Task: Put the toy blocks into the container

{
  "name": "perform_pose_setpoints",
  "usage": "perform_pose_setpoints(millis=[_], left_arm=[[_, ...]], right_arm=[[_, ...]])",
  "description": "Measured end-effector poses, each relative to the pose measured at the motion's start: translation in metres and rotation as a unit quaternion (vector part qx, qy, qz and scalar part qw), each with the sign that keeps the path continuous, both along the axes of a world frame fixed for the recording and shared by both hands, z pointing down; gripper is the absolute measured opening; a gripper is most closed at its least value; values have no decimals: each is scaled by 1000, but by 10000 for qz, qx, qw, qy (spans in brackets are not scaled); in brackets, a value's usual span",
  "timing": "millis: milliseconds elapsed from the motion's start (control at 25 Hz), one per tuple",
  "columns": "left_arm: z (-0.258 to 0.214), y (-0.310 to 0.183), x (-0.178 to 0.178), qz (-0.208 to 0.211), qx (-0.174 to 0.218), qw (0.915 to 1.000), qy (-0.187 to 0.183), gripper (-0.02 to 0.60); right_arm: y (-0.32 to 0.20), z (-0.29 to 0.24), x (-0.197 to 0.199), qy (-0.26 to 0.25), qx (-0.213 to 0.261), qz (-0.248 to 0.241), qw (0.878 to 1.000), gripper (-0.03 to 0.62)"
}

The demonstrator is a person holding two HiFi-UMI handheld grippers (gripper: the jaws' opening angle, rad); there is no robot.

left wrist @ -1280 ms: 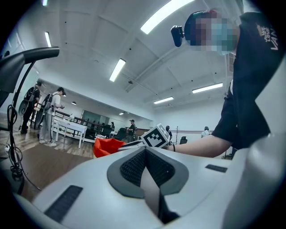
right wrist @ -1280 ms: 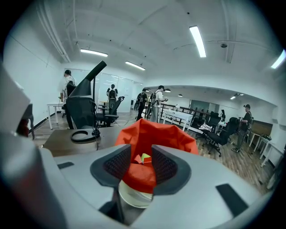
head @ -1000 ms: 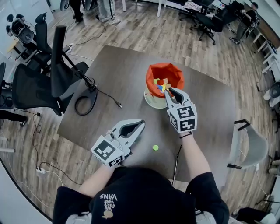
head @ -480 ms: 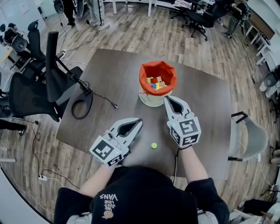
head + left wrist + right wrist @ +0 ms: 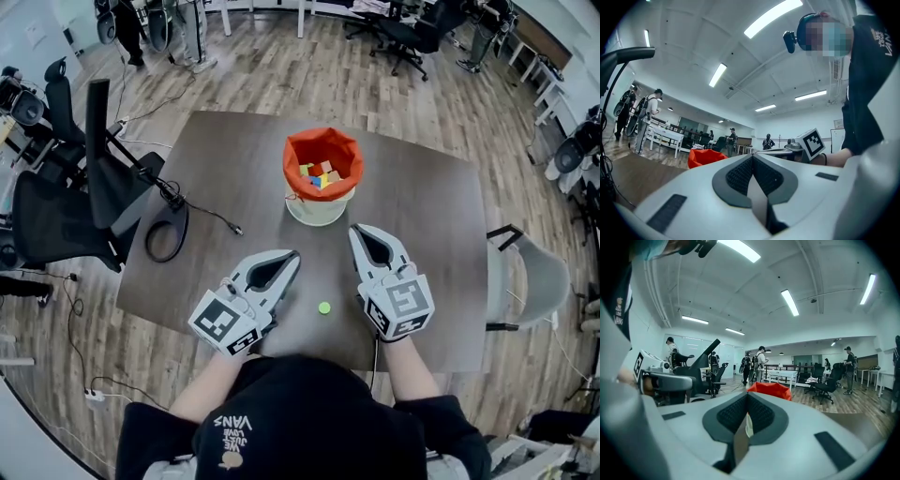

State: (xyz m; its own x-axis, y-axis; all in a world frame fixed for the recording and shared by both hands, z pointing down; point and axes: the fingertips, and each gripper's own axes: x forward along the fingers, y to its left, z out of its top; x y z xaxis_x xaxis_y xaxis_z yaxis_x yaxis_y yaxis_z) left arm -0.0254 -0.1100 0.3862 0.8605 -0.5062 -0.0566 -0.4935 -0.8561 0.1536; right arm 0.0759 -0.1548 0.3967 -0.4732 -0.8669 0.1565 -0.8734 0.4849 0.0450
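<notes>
L gripper (image 5: 291, 257): jaws pressed together, nothing btwn them; low over near edge of table (image 5: 422, 216), angled twd container.
R gripper (image 5: 358, 231): jaws closed too, empty; tip near container, not touching it.
Container (image 5: 298, 148): orange bag w/ pale base, upright mid-table, top open.
Toy blocks (image 5: 320, 174): mixed colours, piled inside container.
Green piece (image 5: 323, 307): small, roundish, poss. a block; on table btwn the two grippers, apart from both.
Cable (image 5: 167, 234): black loop, table's left side.
</notes>
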Motion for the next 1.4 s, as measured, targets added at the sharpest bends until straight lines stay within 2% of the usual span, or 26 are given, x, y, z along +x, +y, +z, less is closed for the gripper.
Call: perform_pose_setpoints(millis=[800, 1400], left_arm=[[-4, 12, 19, 192, 43, 9998, -63, 11], [-2, 13, 27, 152, 94, 9994, -296, 10]], right_arm=[[49, 2, 18, -277, -111, 179, 9994, 18], [55, 1, 25, -366, -113, 197, 9991, 18]])
